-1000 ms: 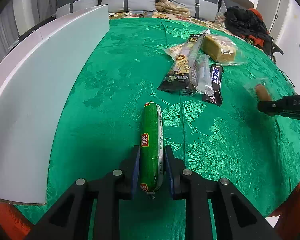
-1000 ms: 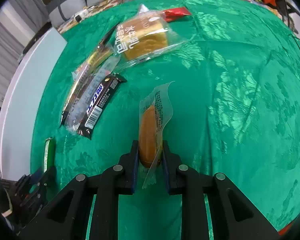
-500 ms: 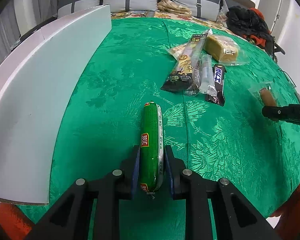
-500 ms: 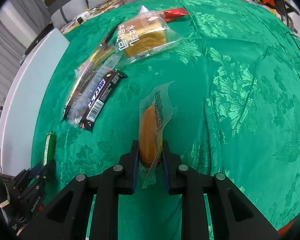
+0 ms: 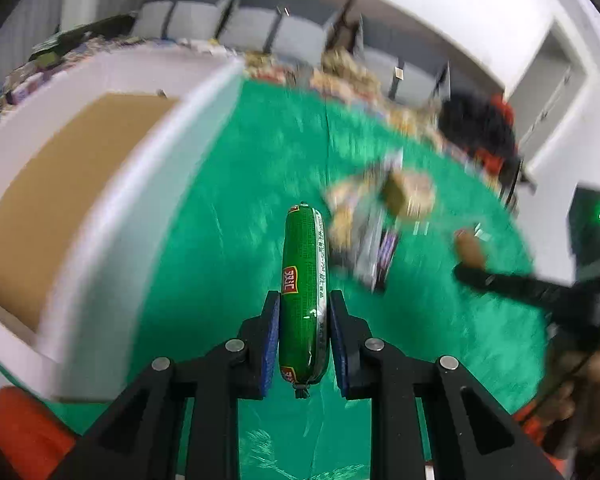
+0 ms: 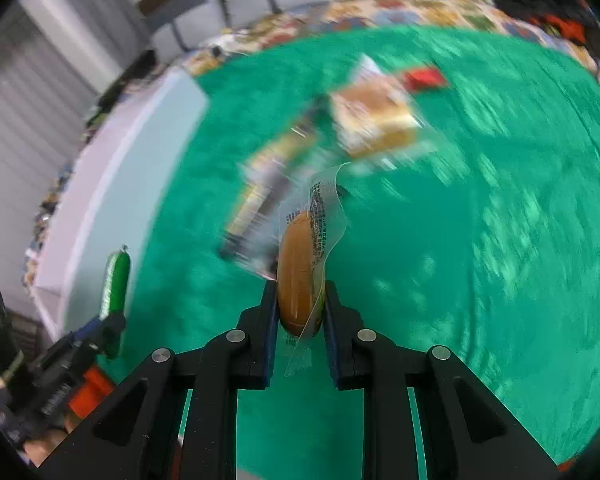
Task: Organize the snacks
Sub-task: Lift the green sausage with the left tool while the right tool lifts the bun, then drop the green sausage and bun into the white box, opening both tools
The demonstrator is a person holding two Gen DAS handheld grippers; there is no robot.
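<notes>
My left gripper (image 5: 304,312) is shut on a green sausage stick (image 5: 303,280) with a red label and holds it above the green tablecloth (image 5: 228,240). My right gripper (image 6: 299,300) is shut on a brown bun in a clear wrapper (image 6: 300,272), also lifted. The green sausage also shows at the left of the right wrist view (image 6: 116,280). The right gripper and its bun show at the right of the left wrist view (image 5: 470,246). A white box (image 5: 112,216) with a brown cardboard floor stands to the left.
A blurred heap of snacks lies on the cloth: a wrapped cake (image 6: 374,124), a dark bar (image 5: 386,256), long packets (image 6: 268,184), a red packet (image 6: 424,78). Grey cushions (image 5: 260,20) and a dark bag (image 5: 480,124) lie beyond the table.
Both grippers have lifted off the cloth with their snacks. The left view now looks down into the white box. Both views are blurred by motion.
</notes>
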